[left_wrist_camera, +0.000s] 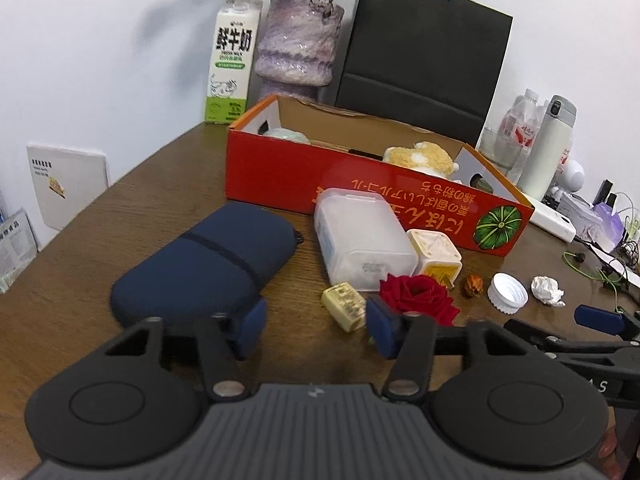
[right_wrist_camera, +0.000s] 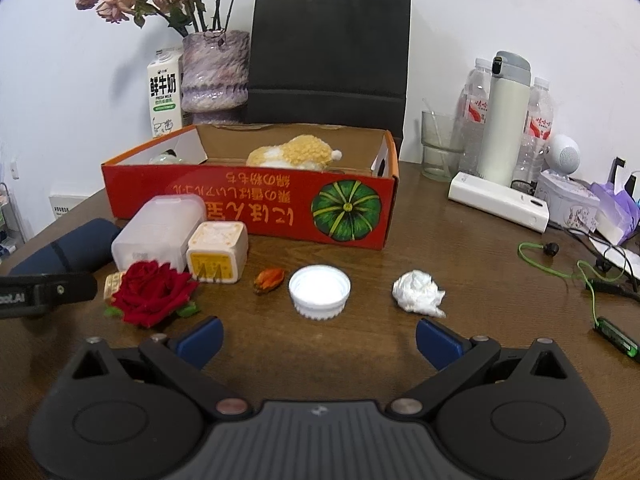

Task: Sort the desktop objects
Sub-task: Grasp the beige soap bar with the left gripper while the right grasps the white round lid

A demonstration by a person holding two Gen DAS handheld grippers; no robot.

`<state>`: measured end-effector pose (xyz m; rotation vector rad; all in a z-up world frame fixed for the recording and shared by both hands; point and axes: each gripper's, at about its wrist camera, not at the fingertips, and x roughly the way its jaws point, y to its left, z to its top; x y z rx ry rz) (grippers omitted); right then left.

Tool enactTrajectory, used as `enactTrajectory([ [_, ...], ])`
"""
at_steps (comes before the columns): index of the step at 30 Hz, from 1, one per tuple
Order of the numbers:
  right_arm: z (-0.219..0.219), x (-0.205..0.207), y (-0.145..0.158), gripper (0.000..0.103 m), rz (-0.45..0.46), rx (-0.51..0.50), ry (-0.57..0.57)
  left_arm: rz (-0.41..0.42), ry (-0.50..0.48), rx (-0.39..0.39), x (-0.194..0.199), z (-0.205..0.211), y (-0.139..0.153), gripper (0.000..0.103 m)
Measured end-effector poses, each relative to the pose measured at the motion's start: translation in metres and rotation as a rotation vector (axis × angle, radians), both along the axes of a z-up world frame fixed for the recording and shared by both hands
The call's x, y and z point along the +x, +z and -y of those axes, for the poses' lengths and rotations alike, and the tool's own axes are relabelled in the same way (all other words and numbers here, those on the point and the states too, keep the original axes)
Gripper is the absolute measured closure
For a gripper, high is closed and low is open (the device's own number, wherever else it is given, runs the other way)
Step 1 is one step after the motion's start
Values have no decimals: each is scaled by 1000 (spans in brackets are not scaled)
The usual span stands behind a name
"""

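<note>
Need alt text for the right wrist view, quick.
The open right gripper hovers empty over a brown table, facing a white bottle cap, crumpled paper and a red rose. Behind them stands a red cardboard box holding a plush toy.

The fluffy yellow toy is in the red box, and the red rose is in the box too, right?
Not quite. The fluffy yellow toy is in the red box, but the red rose is not: the right wrist view shows it lying on the table in front of the box, beside the small cream cube.
</note>
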<state>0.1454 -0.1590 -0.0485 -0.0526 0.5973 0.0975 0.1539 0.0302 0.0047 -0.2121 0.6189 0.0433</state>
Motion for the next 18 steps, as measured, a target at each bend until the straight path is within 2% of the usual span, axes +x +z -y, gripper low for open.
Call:
enactTrajectory([
  [2, 0, 7, 1, 3, -1, -4, 0, -14, -4, 1, 8, 3, -2, 56],
  [5, 2, 20, 0, 8, -12, -5, -6, -35, -21, -12, 17, 7, -5, 58],
  [13, 3, 45, -6, 19, -32, -17, -14, -49, -26, -31, 31, 11, -8, 58],
  [18, 1, 53, -9, 35, -51, -16, 4, -51, -39, -16, 34, 17, -8, 70],
])
